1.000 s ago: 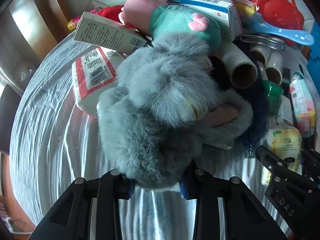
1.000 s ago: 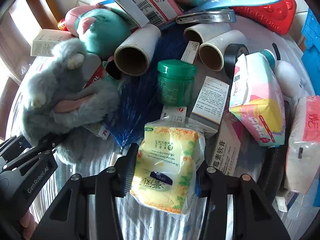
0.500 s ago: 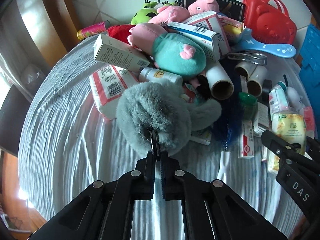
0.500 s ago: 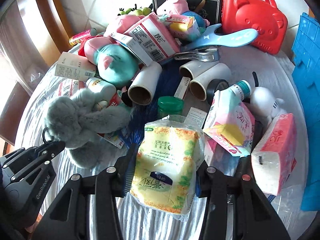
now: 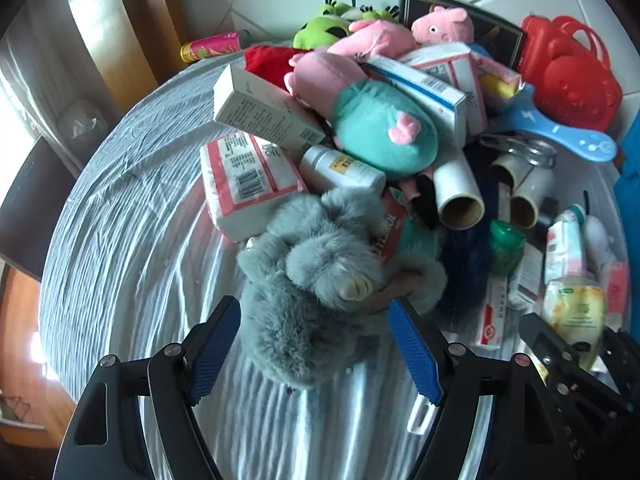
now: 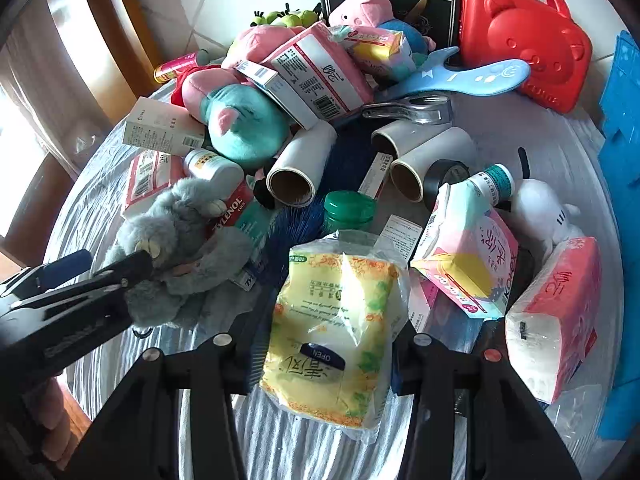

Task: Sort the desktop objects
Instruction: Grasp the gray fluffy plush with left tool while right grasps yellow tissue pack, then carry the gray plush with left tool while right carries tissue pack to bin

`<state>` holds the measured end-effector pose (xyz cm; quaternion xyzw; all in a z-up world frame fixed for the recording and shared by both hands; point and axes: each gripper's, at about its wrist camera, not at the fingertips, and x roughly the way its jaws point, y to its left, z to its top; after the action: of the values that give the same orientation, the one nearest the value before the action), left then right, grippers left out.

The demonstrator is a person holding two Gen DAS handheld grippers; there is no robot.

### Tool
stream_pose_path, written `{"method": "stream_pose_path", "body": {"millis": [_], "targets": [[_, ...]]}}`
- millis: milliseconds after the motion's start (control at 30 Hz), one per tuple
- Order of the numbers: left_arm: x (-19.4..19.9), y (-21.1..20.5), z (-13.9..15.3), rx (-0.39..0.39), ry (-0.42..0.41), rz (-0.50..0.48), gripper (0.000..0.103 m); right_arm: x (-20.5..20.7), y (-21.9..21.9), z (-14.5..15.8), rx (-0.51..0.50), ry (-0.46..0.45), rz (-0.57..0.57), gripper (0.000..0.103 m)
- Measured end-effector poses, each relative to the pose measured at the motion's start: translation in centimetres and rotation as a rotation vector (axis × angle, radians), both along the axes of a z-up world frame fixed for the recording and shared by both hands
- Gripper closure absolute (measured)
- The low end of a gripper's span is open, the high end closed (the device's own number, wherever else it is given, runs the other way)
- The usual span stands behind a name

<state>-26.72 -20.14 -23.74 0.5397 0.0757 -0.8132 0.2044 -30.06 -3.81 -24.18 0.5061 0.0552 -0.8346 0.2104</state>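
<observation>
Left hand-held gripper (image 5: 314, 348) jaws opening around grey plush toy (image 5: 316, 280).

Blue crate (image 6: 624, 92) cut off by frame edge. Dark brush (image 6: 296, 224) largely buried under the pile. Print on the white box (image 5: 264, 110) too small to read.

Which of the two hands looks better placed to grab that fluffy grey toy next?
The left. Its hand-held gripper is opening with the grey plush toy between its blue pads, which do not press it. The right hand-held gripper is already clamped on the yellow wipes pack.
</observation>
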Motion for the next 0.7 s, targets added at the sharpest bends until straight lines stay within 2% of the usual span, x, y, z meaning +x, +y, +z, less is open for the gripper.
{"method": "stream_pose_path", "body": {"millis": [133, 200, 300, 333, 500, 700], "targets": [[-1.4, -0.7, -4.8, 0.058, -0.120, 0.015, 0.026, -0.8, -1.3, -1.6, 0.012, -0.034, 0.022, 0.057], [-1.5, -1.0, -6.5, 0.087, -0.131, 0.017, 0.027, -1.3, -2.0, -2.6, 0.019, -0.055, 0.032, 0.057], [-1.5, -1.4, -6.8, 0.084, -0.080, 0.016, 0.048, -2.0, -2.7, -3.9, 0.036, -0.080, 0.036, 0.057], [-1.6, -1.4, -6.8, 0.074, -0.074, 0.010, 0.059, -2.2, -2.8, -4.3, 0.040, -0.088, 0.035, 0.057], [-1.3, -1.0, -6.6, 0.032, -0.062, -0.008, 0.063, -2.5, -3.2, -4.2, 0.042, -0.084, 0.043, 0.057], [0.1, 0.1, -3.3, -0.024, 0.029, -0.019, 0.065, -2.0, -2.7, -1.8, 0.010, -0.027, 0.049, 0.057]]}}
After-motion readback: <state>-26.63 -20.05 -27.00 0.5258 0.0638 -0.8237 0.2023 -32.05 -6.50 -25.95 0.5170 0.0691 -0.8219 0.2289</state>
